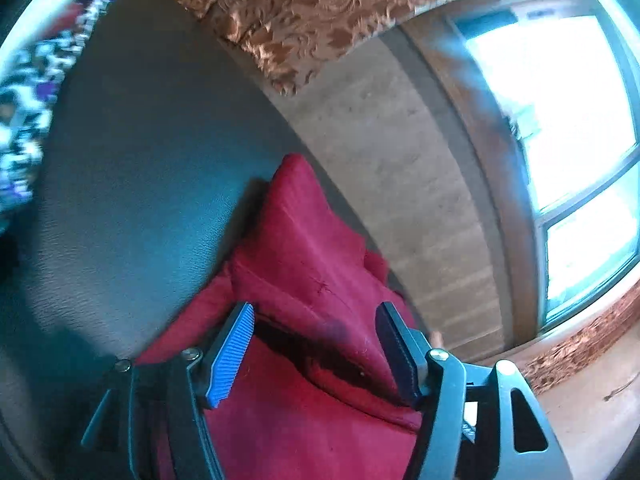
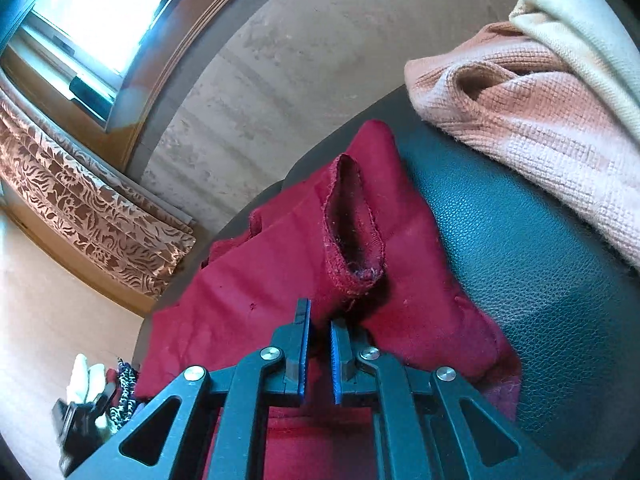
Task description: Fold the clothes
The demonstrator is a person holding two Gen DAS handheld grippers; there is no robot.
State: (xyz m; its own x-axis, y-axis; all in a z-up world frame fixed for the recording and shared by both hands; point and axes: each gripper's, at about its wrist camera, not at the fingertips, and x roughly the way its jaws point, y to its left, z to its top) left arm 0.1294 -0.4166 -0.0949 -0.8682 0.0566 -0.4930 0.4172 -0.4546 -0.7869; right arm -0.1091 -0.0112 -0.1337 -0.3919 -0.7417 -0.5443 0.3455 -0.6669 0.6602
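A dark red garment (image 1: 304, 248) lies partly folded on a dark leather-like surface (image 1: 136, 184). My left gripper (image 1: 316, 320) is open, its jaws wide apart just above the red cloth, holding nothing. In the right wrist view the same red garment (image 2: 256, 280) shows a cuffed sleeve end (image 2: 354, 224) standing open and lying on top. My right gripper (image 2: 318, 320) is nearly shut, its pads close together around a bit of red cloth just below that cuff.
A pink-orange knitted garment (image 2: 532, 120) with a cream one (image 2: 576, 20) on it lies at the right on the dark surface (image 2: 528, 248). A patterned cloth (image 1: 28, 120) lies at the left. Brown patterned curtains (image 1: 312, 12) and a bright window (image 1: 560, 112) are behind.
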